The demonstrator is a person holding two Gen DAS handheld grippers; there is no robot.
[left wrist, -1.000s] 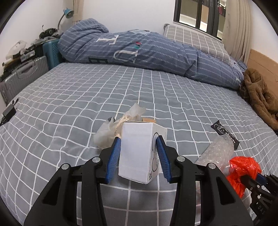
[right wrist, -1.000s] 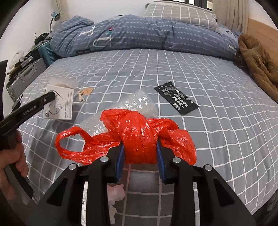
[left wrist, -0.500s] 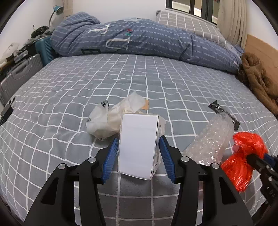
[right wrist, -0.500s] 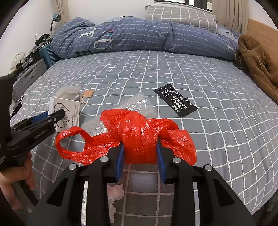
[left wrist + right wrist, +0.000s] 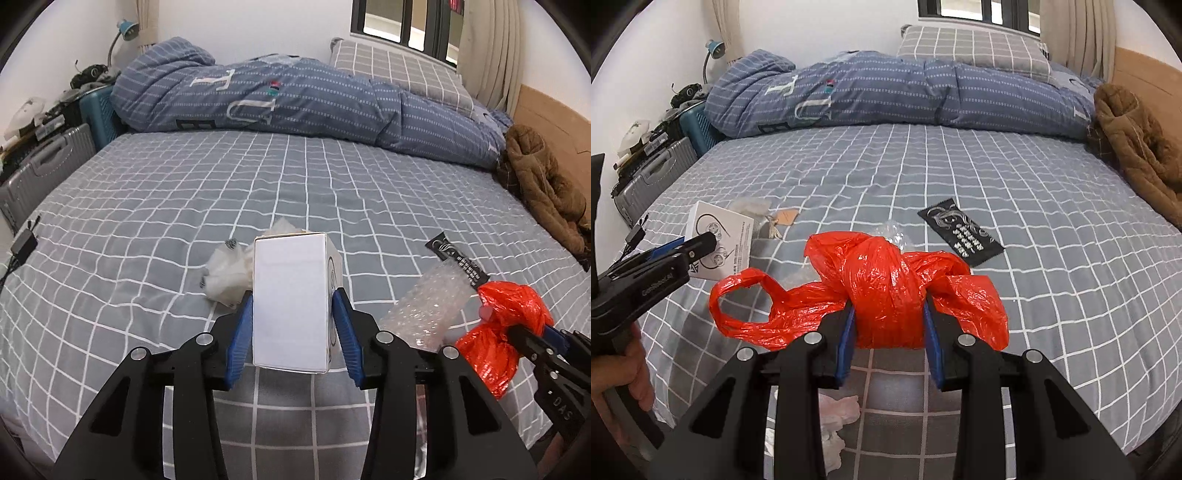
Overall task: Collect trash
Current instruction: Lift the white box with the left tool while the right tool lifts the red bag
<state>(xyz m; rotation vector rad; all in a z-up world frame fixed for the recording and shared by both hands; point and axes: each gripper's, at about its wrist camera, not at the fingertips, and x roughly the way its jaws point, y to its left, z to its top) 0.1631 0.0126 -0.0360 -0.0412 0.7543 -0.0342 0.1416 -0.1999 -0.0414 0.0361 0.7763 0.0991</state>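
A white carton (image 5: 291, 295) with a printed side stands upright between the blue pads of my left gripper (image 5: 293, 299), whose jaws are closing and pressing on its two sides. The right wrist view shows the same carton (image 5: 720, 236) just over the bed at the left, in the left gripper (image 5: 683, 247). My right gripper (image 5: 888, 314) is shut on a knotted red plastic bag (image 5: 886, 280). On the checked bed sheet (image 5: 184, 206) lie a crumpled white bag (image 5: 229, 273), a roll of bubble wrap (image 5: 428, 306) and a black sachet (image 5: 960, 236).
A rolled blue duvet (image 5: 295, 99) and a pillow (image 5: 399, 70) lie across the far side of the bed. A brown coat (image 5: 539, 184) sits at the right edge. Suitcases (image 5: 44, 166) stand beside the bed at the left. A small tan tag (image 5: 786, 216) lies beyond the carton.
The left gripper has drawn back towards me with the carton, after its jaws widened for a moment and closed in again. The right gripper and red bag have held still.
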